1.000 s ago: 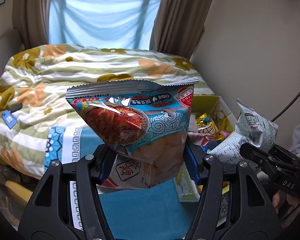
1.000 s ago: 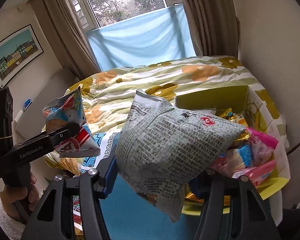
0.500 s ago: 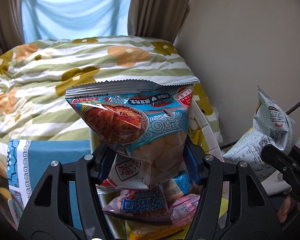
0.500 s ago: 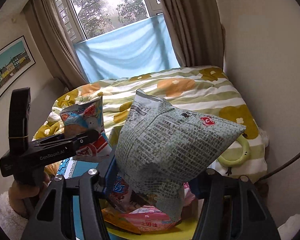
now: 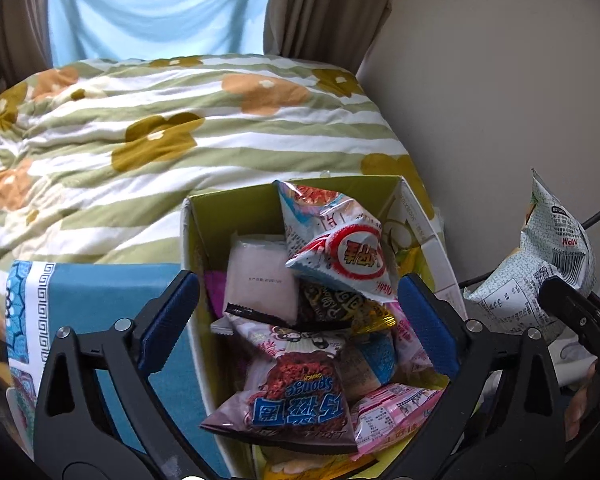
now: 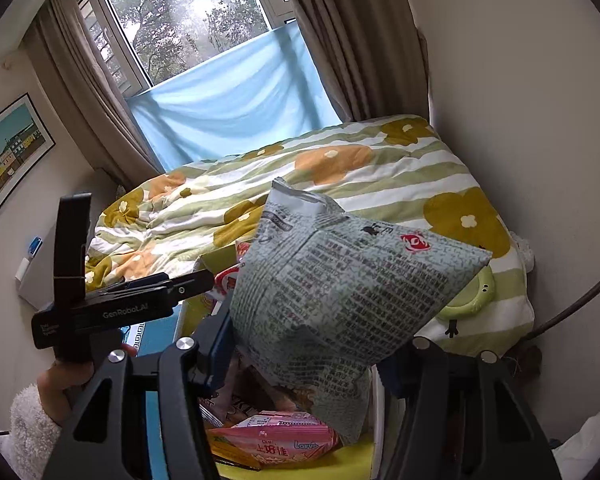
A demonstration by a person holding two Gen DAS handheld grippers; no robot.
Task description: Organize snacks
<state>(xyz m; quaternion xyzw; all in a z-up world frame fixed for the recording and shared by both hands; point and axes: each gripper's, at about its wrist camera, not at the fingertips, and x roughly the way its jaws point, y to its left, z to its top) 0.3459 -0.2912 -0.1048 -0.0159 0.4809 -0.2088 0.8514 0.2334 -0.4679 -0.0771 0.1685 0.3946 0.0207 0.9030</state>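
Observation:
My left gripper (image 5: 298, 320) is open and empty above a yellow-green cardboard box (image 5: 236, 212) filled with several snack packets. The blue and red chip bag (image 5: 336, 248) lies on top of the pile at the far side of the box. My right gripper (image 6: 308, 356) is shut on a grey printed snack bag (image 6: 340, 292) and holds it above the box's right side. The same grey bag (image 5: 548, 256) shows at the right in the left wrist view. The left gripper (image 6: 164, 292) shows side-on in the right wrist view.
The box stands on a blue cloth (image 5: 100, 292) at the edge of a bed with a striped flowered quilt (image 5: 180, 128). A beige wall (image 5: 500, 80) is close on the right. A window with curtains (image 6: 204, 40) is behind the bed.
My left gripper has opened and let go of the blue and red chip bag, which now lies in the box. Both grippers have moved over the box.

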